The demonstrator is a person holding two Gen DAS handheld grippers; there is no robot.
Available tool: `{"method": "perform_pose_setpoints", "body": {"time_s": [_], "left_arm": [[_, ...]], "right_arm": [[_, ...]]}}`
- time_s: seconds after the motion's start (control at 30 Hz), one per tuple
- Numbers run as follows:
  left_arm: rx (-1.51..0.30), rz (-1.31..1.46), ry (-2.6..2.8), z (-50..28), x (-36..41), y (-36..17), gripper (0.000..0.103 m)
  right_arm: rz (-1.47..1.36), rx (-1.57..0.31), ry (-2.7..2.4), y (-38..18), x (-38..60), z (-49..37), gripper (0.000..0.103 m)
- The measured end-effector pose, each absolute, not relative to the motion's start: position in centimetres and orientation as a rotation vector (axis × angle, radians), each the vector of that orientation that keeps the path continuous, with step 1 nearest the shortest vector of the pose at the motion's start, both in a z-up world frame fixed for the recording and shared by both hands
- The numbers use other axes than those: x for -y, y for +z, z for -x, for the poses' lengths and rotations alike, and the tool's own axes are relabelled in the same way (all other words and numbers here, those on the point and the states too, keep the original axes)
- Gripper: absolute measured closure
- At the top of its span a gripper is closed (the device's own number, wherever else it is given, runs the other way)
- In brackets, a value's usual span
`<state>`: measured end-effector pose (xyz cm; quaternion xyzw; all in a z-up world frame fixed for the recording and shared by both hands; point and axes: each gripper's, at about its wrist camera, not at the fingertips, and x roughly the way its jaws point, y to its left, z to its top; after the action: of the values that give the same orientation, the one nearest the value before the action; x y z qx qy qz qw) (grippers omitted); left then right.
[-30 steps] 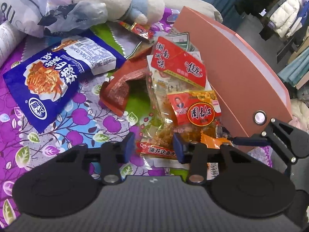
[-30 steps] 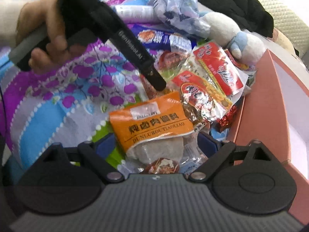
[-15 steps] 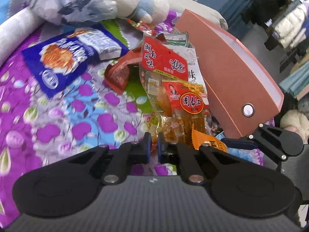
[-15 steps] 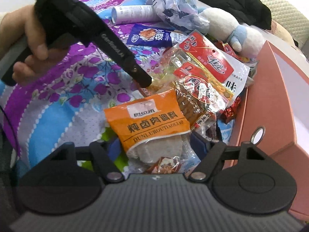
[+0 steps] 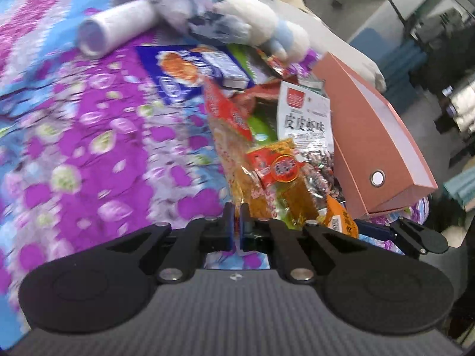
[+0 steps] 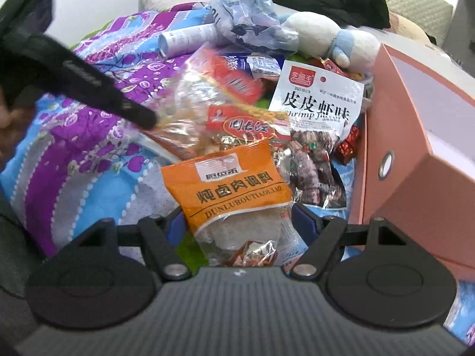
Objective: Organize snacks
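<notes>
My left gripper (image 5: 236, 228) is shut on the lower edge of a clear snack bag with a red top (image 5: 230, 136) and holds it lifted off the pile; it also shows in the right wrist view (image 6: 190, 112). A smaller red-and-yellow labelled bag (image 5: 276, 169) hangs beside it. My right gripper (image 6: 236, 222) is open, its fingers either side of an orange seasoning packet (image 6: 231, 187). A white shrimp snack bag (image 6: 319, 109) lies uncovered next to the pink box (image 6: 415, 148).
A blue snack bag (image 5: 190, 74), a white tube (image 5: 115, 26), a plush toy (image 5: 264, 26) and a crumpled plastic bag (image 6: 246, 14) lie on the purple floral bedspread (image 5: 89, 148). The pink box (image 5: 371, 136) stands open at the right.
My left gripper closed on the clear bag's edge and lifted it up and back, which uncovered the white shrimp bag. My right gripper stayed open around the orange packet.
</notes>
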<state>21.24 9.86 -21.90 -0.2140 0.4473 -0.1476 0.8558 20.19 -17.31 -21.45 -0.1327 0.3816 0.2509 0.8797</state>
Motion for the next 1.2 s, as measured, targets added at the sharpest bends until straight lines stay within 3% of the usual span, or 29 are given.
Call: {"method": "perform_pose_setpoints", "body": {"time_s": [0.37, 0.4, 0.47, 0.53, 0.63, 1.0, 1.2], "left_arm": [[-0.988, 0.533, -0.103, -16.9, -14.0, -21.8, 0.098], [-0.996, 0.536, -0.070, -17.0, -14.1, -21.8, 0.093], [-1.015, 0.530, -0.050, -17.1, -14.1, -21.8, 0.073], [-1.011, 0.533, -0.045, -17.2, -13.9, -21.5, 0.033], [-1.002, 0.503, -0.043, -17.5, -13.1, -21.2, 0.015], [-1.042, 0.360, -0.044, -19.4, -9.3, -21.5, 0.009], [-1.079, 0.261, -0.058, -20.5, -7.2, -22.0, 0.005]], "right_arm": [[0.210, -0.805, 0.522, -21.8, 18.1, -20.4, 0.024], [0.202, -0.798, 0.534, -21.9, 18.3, -20.3, 0.022], [0.178, -0.791, 0.561, -22.1, 18.8, -20.1, 0.016], [0.165, -0.785, 0.578, -22.3, 19.3, -19.9, 0.014], [0.165, -0.762, 0.607, -22.3, 19.9, -19.6, 0.014], [0.258, -0.662, 0.744, -21.6, 21.0, -19.4, 0.014], [0.236, -0.716, 0.828, -20.8, 21.7, -20.5, 0.014]]}}
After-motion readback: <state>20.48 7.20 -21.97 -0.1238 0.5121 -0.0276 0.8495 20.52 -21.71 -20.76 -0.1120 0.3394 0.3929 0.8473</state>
